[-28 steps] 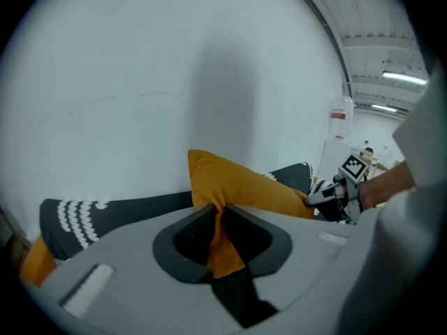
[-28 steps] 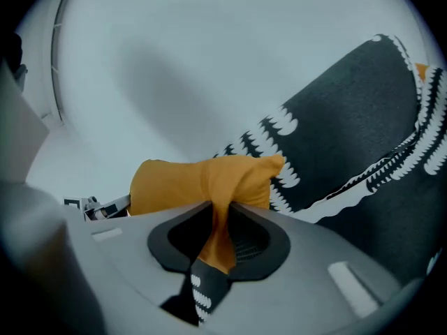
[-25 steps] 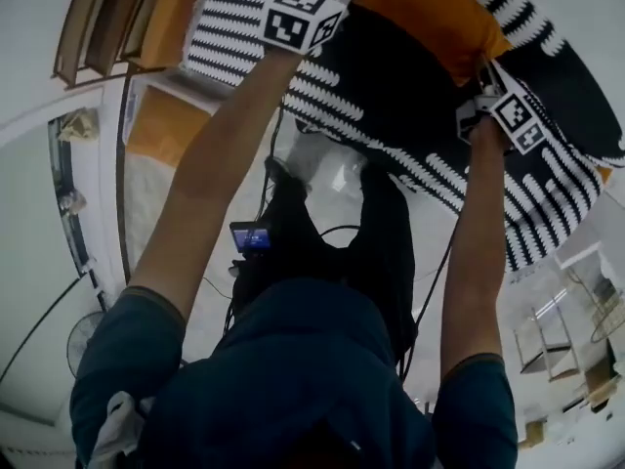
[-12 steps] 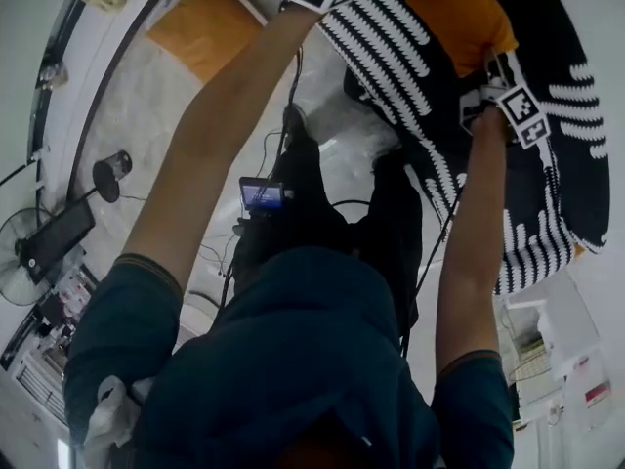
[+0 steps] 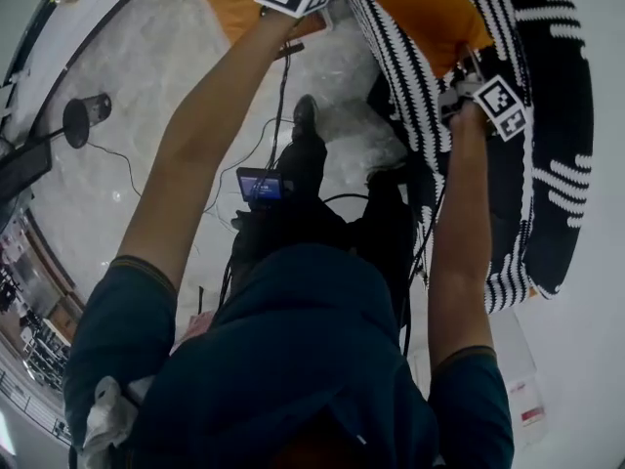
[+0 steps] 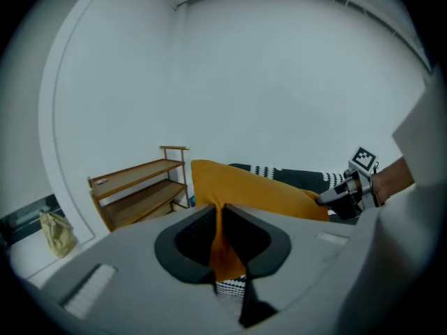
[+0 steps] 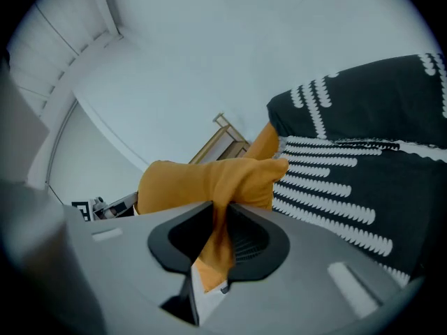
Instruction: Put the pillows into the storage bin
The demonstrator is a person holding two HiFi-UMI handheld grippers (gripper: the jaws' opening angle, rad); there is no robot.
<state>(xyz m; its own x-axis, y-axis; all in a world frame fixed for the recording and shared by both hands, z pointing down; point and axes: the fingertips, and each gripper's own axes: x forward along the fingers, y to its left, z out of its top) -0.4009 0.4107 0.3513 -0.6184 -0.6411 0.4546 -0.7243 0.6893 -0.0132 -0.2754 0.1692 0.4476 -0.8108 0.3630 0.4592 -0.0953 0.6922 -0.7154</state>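
Pillow [image 5: 420, 8] in soft matt orange cloth, creased where pinched, with a black-and-white knit-look face. Left gripper [image 6: 218, 246] and right gripper [image 7: 218, 239] in smooth matt grey plastic, dull black fingers [image 6: 193, 241]. Shelf [image 6: 140, 190] of pale bare wood. Floor [image 5: 166, 76] faintly glossy, stone-like. Wall [image 6: 279, 68] smooth matt white.

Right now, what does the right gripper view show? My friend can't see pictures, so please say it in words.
The right gripper has its jaws pinched shut on a corner of an orange pillow. A big black-and-white pillow fills the right side. A wooden shelf peeks out behind them, against a pale wall.
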